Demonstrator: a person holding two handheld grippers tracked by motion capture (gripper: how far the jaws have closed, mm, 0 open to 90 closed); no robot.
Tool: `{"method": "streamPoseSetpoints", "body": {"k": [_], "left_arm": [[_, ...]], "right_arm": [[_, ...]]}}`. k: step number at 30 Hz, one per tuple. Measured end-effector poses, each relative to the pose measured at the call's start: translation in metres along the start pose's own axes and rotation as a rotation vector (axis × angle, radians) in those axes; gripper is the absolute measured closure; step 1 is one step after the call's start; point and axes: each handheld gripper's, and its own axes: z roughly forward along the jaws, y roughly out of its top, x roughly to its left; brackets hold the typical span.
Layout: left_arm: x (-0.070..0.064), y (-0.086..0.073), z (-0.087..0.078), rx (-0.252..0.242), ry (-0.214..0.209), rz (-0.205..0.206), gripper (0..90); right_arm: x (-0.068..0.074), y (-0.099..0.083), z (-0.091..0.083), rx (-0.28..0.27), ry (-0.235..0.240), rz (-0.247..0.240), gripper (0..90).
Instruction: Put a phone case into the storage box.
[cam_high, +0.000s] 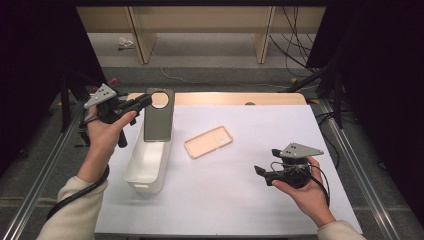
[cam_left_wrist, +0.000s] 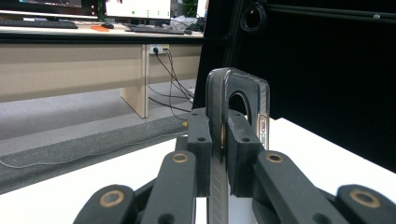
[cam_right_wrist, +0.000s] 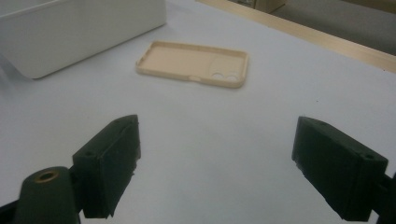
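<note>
The left gripper (cam_left_wrist: 218, 154) clamps the dark phone case (cam_high: 159, 116) above the white bin (cam_high: 145, 167); the right gripper (cam_right_wrist: 217, 172), jaws wide, faces the tan case (cam_right_wrist: 194, 63) on the white table (cam_high: 240, 200), desks behind

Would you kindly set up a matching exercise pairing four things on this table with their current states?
Things:
1. dark phone case
2. beige phone case
3. white bin
4. right hand-held gripper

States:
A. jaws open, holding nothing
B. lying flat on the white table
C. clamped in the left hand-held gripper
D. standing under the held case

Pairs: 1-C, 2-B, 3-D, 4-A
</note>
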Motion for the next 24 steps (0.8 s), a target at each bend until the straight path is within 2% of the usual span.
{"method": "streamPoseSetpoints", "body": {"k": [10,17,20,24], "left_arm": [[0.004,0.000,0.001,0.005,0.008,-0.002,81.5],[0.008,0.001,0.003,0.012,0.016,0.015,81.5],[0.009,0.000,0.005,0.001,0.010,-0.004,81.5],[0.012,0.001,0.007,0.003,0.021,0.012,81.5]], "right_arm": [[0.000,0.000,0.000,0.005,-0.002,0.004,16.2],[0.000,-0.001,0.001,0.003,-0.003,0.007,16.2],[0.000,0.000,0.000,0.002,-0.004,0.005,16.2],[0.000,-0.001,0.001,0.001,-0.006,0.010,16.2]]}}
